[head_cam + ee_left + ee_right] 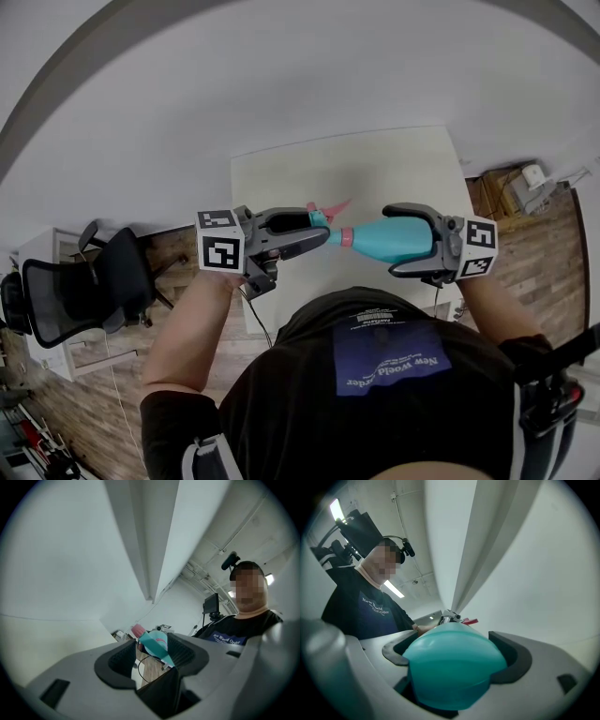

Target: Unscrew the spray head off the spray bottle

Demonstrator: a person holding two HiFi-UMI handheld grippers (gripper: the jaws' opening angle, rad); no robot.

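Teal spray bottle level above tabletop: right gripper jaws clamped on body, left gripper jaws spread, apparently slack, around spray head; risk: the loosened head drops unheld.

1. The spray bottle hangs level above the bench's near edge and bars the straight way between the two hands.
2. The left gripper straddles the spray head, which lies against one finger with a gap at the other.
3. The bottle's body fills the right gripper; no room between its fingers.
4. Beyond the bottle, the bench top lies open to its far edge.
5. An office chair stands left of the bench; a brown box sits right, well apart.
6. The person's torso is close behind.
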